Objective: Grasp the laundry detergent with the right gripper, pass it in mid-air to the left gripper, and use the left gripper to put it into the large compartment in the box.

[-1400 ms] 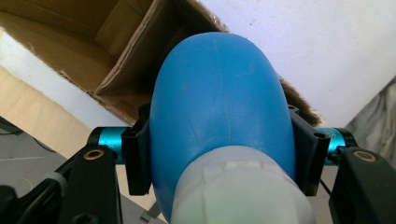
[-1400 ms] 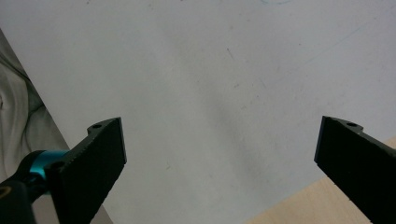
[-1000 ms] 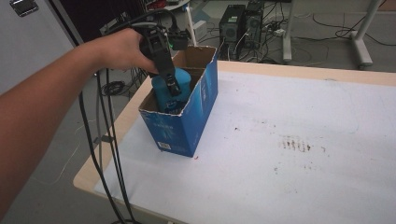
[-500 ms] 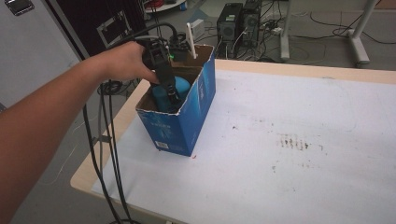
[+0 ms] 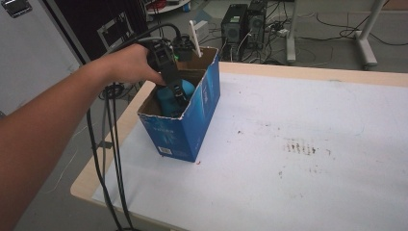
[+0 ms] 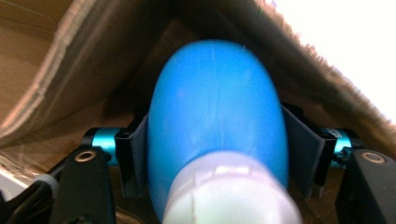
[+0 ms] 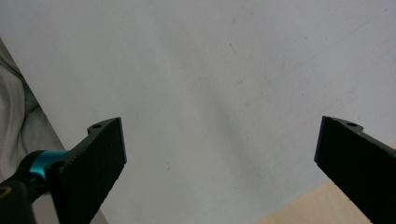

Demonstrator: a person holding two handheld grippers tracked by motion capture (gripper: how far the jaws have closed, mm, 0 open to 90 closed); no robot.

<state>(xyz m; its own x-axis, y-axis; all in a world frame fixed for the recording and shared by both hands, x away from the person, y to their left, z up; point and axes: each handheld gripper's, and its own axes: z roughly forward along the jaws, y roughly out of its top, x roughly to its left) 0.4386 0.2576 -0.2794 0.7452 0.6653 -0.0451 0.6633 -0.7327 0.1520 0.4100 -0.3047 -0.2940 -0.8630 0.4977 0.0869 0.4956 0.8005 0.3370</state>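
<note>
White sheeting covers the bench (image 5: 312, 159), whose pale wooden edge shows along the left and far sides of the high view; brown specks mark the sheet at right of centre. Beyond the far edge, at the top of the frame, stand computer towers (image 5: 243, 21) among loose floor cables.

Box (image 5: 185, 120): blue, open-topped, brown cardboard inside, upright on the sheet at left of centre, near the bench's left edge. A white stick (image 5: 195, 36) rises at its far rim; whether it stands inside the box or behind it cannot be told.

Left hand (image 5: 127, 65): enters from the lower left along a bare forearm and holds the left claw (image 5: 175, 94), pointed down into the box mouth. Black cables (image 5: 108, 159) hang from it past the bench's left edge.

Bottle (image 6: 215, 135): blue, rounded body with a white cap nearest the lens in the left claw view. The jaws press on its two sides, so the claw is closed around it. Cardboard walls surround it above and to both sides; it lies within the box, at the box mouth in the high view (image 5: 168, 98).

Right claw (image 7: 219, 158): jaws set wide apart, nothing between them, over a plain white surface, probably the sheet; a strip of wood shows at lower right.
</note>
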